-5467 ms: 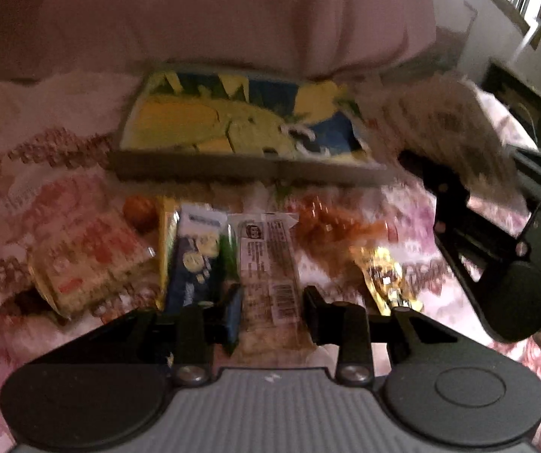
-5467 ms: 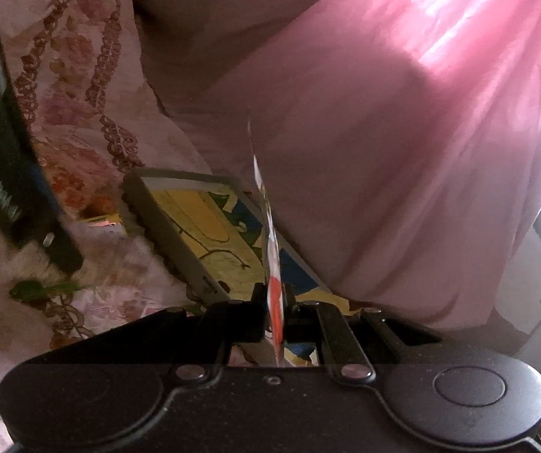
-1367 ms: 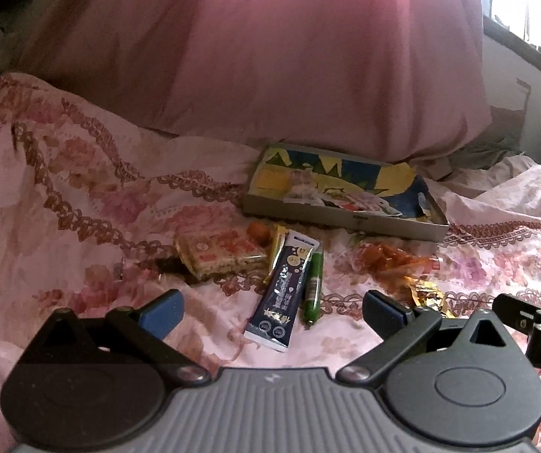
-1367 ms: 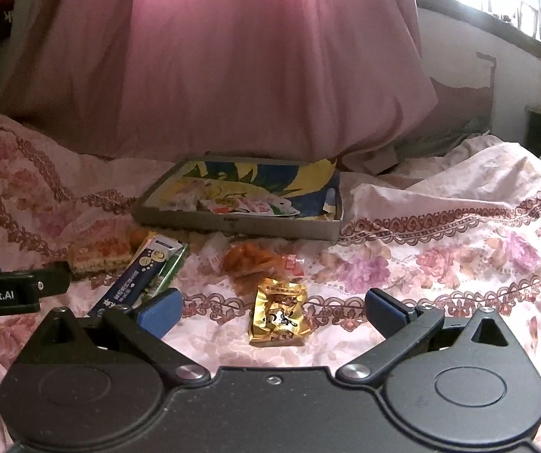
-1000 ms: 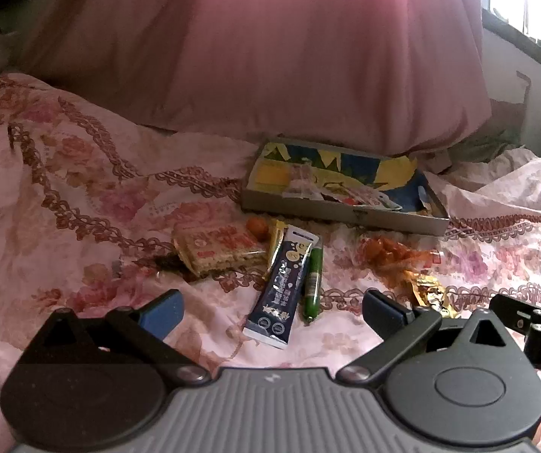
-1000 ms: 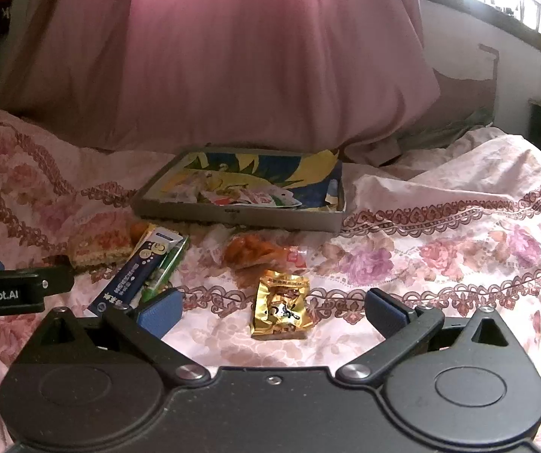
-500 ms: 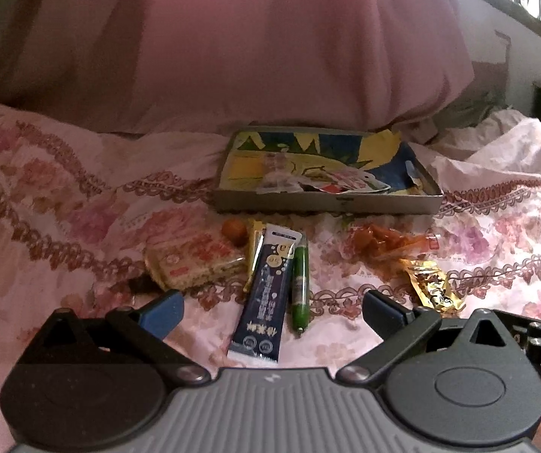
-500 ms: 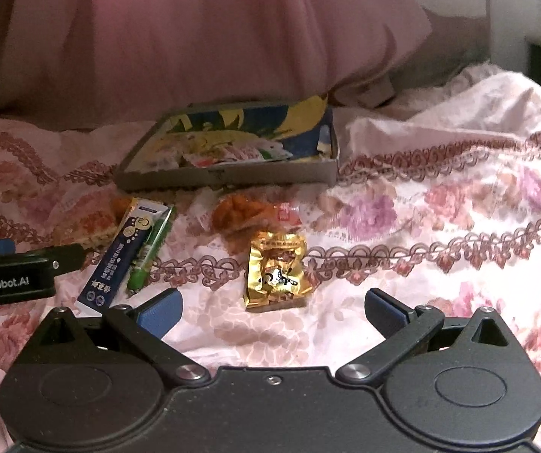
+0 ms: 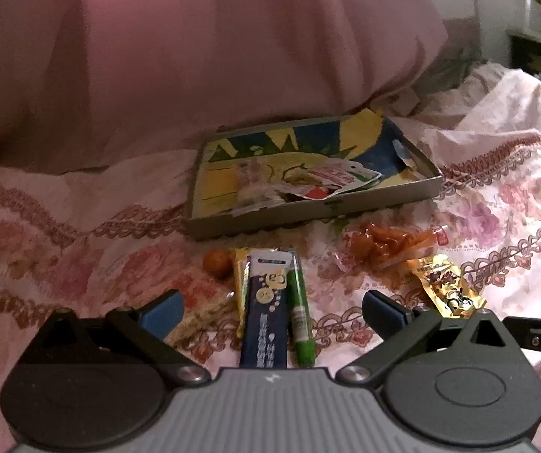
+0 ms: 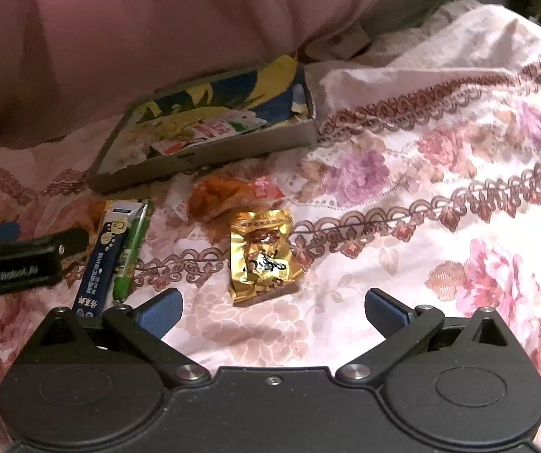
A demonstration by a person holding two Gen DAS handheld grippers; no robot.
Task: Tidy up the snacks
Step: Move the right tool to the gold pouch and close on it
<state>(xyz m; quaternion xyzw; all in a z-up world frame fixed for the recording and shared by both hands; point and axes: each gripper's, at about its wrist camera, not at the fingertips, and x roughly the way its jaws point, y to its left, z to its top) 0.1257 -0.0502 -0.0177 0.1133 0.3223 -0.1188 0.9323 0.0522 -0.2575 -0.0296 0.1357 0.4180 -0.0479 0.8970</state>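
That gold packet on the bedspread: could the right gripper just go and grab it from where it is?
Probably yes. The gold packet lies alone on the bedspread, straight ahead of the right gripper, whose jaws stand wide open. Nothing lies between them; the orange snack bag sits behind it.

Floral pink bedspread (image 10: 440,173), plain pink bedding (image 9: 194,56) heaped behind, dim room

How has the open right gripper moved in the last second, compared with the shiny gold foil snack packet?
Yes. The right gripper has come forward and down toward the gold foil packet, which now lies nearly between its open fingers.
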